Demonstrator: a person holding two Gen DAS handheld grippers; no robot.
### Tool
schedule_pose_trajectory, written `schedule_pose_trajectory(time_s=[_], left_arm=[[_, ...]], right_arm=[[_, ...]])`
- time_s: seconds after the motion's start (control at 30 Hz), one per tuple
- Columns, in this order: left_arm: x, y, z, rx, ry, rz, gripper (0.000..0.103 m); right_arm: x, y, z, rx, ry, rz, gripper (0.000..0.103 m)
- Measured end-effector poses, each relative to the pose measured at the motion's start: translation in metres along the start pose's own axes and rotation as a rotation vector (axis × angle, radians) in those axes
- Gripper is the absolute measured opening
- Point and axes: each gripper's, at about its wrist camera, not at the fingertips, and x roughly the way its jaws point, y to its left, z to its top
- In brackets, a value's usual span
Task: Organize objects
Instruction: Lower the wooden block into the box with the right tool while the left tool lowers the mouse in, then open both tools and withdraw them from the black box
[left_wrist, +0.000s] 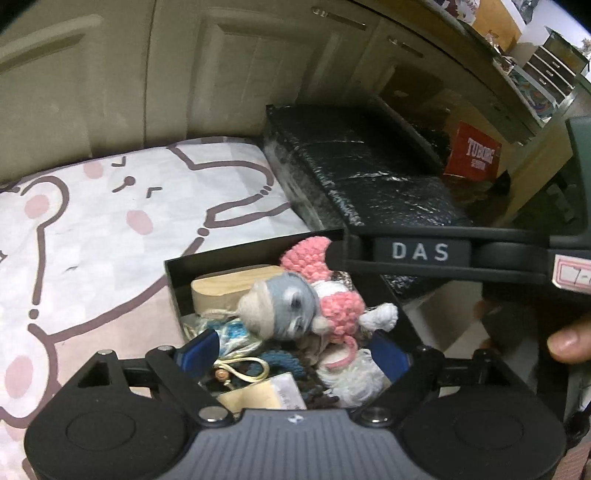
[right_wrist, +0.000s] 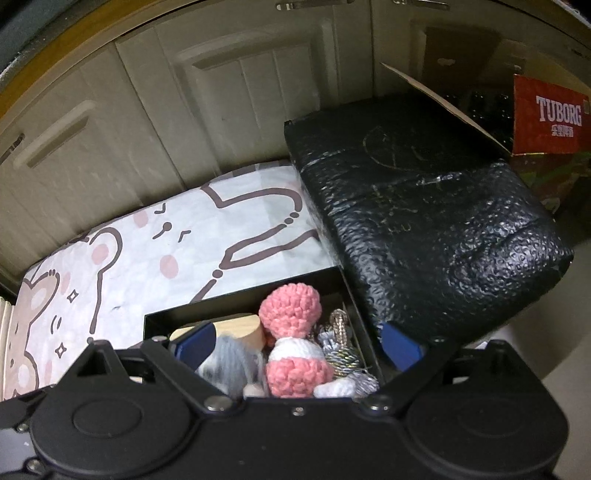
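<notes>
A black open box (left_wrist: 173, 273) sits on a bear-print cloth and holds several small items. On top lie a grey knitted doll head (left_wrist: 284, 308) and a pink-and-white crochet toy (left_wrist: 340, 306), over a wooden block (left_wrist: 229, 290) and cords. My left gripper (left_wrist: 295, 354) is open just above the box contents, holding nothing. My right gripper (right_wrist: 297, 341) is open over the same box (right_wrist: 159, 319), above the pink crochet toy (right_wrist: 291, 339) and the blurred grey doll (right_wrist: 231, 363). The right gripper's body, marked DAS (left_wrist: 421, 253), crosses the left wrist view.
A black foam-wrapped block (right_wrist: 424, 221) lies right of the box, touching it. A red Tuborg carton (right_wrist: 550, 118) stands behind it. Beige cabinet doors (right_wrist: 240, 103) run along the back. The bear-print cloth (left_wrist: 110, 229) spreads left.
</notes>
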Motion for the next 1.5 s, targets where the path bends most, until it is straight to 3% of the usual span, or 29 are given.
schedule_pose_trajectory(time_s=[0.8,0.93,1.5], left_arm=[[-0.053,0.034,-0.005,-0.057,-0.068,0.149,0.089],[-0.064,0.042,-0.007,-0.078,-0.075,0.193,0.091],[-0.136,0.055,-0.014,-0.084,-0.139,0.238,0.103]], right_arm=[[-0.032,0.019,-0.014,-0.009,-0.019,0.011,0.097],[-0.043,0.022,-0.014,-0.001,-0.03,0.001,0.097],[-0.099,0.038,-0.043,-0.101,-0.063,-0.009,0.098]])
